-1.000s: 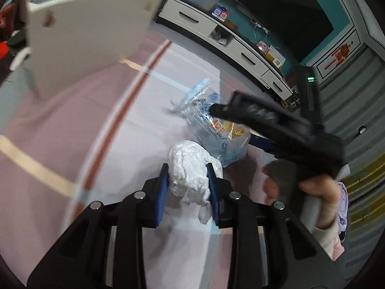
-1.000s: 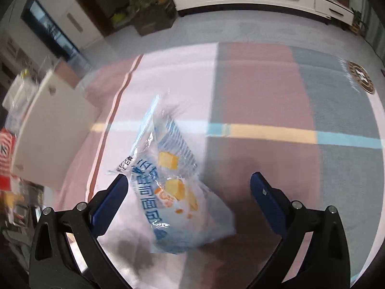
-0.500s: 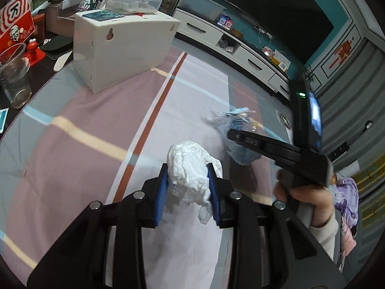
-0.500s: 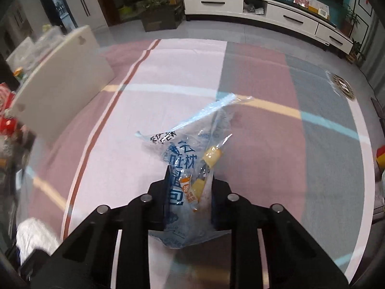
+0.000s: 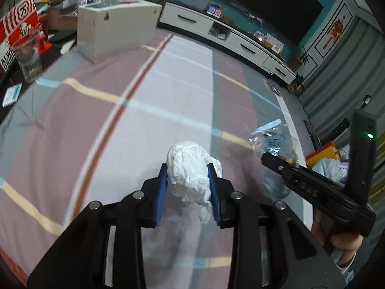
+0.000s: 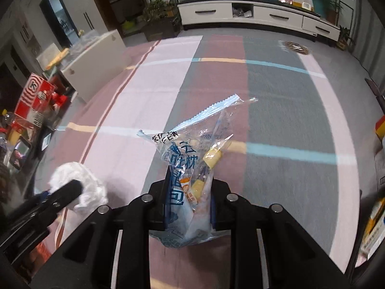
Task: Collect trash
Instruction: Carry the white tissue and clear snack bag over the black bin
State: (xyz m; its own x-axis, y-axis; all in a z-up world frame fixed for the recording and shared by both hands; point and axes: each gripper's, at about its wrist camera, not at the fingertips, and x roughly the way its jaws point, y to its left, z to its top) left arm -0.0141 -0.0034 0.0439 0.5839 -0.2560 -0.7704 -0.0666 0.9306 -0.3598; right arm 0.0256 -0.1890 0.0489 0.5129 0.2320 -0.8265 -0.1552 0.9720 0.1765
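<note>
My left gripper (image 5: 188, 183) is shut on a crumpled white tissue (image 5: 190, 166), which bulges out above and below its blue pads, lifted over a striped cloth (image 5: 101, 125). My right gripper (image 6: 189, 193) is shut on a clear plastic snack bag (image 6: 192, 154) with blue print and yellow pieces inside; the bag's torn top sticks up past the fingertips. In the left wrist view the right gripper (image 5: 267, 157) reaches in from the right with the snack bag (image 5: 272, 141) at its tip, and a hand holds its handle. The tissue (image 6: 79, 185) shows at lower left in the right wrist view.
A white box (image 5: 115, 29) stands at the cloth's far left, beside a glass (image 5: 27, 62), a red and white sign (image 5: 18, 21) and clutter. A white TV cabinet (image 6: 252, 15) runs along the far wall. Bags and yellow packaging (image 5: 324, 154) lie at the right edge.
The right gripper has closed on the snack bag and lifted it off the cloth. Both grippers have pulled back and to the right, so the white box looks farther away.
</note>
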